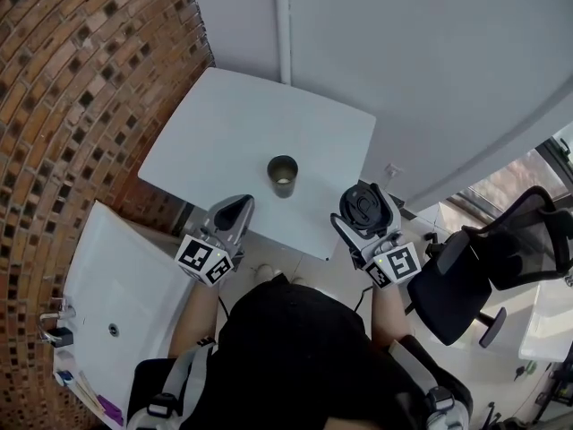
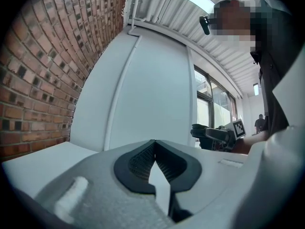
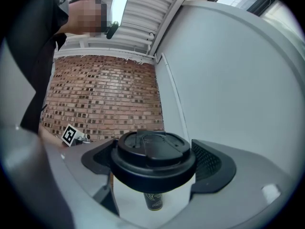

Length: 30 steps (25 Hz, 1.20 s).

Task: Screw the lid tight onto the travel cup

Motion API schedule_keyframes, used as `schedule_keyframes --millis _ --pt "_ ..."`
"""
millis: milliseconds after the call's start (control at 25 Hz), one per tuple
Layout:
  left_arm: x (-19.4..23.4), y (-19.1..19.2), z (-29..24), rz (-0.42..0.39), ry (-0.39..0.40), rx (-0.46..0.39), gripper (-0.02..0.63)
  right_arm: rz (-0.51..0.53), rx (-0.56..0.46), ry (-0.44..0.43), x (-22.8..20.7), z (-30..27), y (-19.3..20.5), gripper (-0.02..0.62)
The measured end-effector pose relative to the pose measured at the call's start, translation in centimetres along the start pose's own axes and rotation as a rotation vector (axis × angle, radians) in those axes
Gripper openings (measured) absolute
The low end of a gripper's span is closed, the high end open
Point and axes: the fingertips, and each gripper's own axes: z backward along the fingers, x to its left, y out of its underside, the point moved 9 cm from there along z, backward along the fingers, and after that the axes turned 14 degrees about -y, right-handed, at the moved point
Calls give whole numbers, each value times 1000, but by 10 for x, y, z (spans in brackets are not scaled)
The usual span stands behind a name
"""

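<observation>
Nearest the person, the left gripper (image 2: 153, 149) hangs over the near edge of the white rounded-corner table (image 1: 233, 124). Its two dark ribbed pads are pressed together with nothing between them, so it carries nothing. Across from it, at the table's near right corner, the right gripper (image 1: 365, 213) has its jaws clamped on the rim of the round black plastic lid (image 3: 153, 156), one pad on either side. The lid sits roughly flat, with its moulded top face and drinking flap upward. A little farther in, between the two grippers and clear of both, the dark cylindrical travel cup (image 1: 282, 176) stands upright on the table with its mouth open and uncovered. From the right gripper view it shows low in the gap beneath the held lid, farther off along the line the jaws point. Beyond the cup the tabletop runs back to a plain white wall (image 1: 403, 70), with a wall of red-brown brick (image 1: 81, 79) on the left. As for progress, I judge only the first part done: the lid is in hand, but it is not yet over the cup. It remains to carry the lid across, seat it squarely on the rim and turn it tight, and the empty left gripper will probably need to steady the cup during the twisting.
</observation>
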Motion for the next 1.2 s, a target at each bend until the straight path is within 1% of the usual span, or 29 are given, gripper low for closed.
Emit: schedule_keyframes --millis 80,240,360,520,800,1040,1200 --pt "4 -1 -7 -3 14 3 3 7 -3 2 -2 -6 -2 472" --pt "11 1 -14 -18 36 37 3 17 16 -1 -4 -17 0 472" --pt "15 11 -19 -15 44 67 3 -6 35 3 -6 -21 8 472" --pt "18 27 -24 10 38 114 3 -47 64 9 -8 -25 25 472" --pt "23 60 -34 17 59 184 4 -71 114 -18 -4 -36 47 472" --pt "31 84 -43 1 34 196 5 -110 133 -20 0 -38 63 472" --pt "38 107 -55 -12 11 216 6 -112 141 -19 -5 -46 74 472"
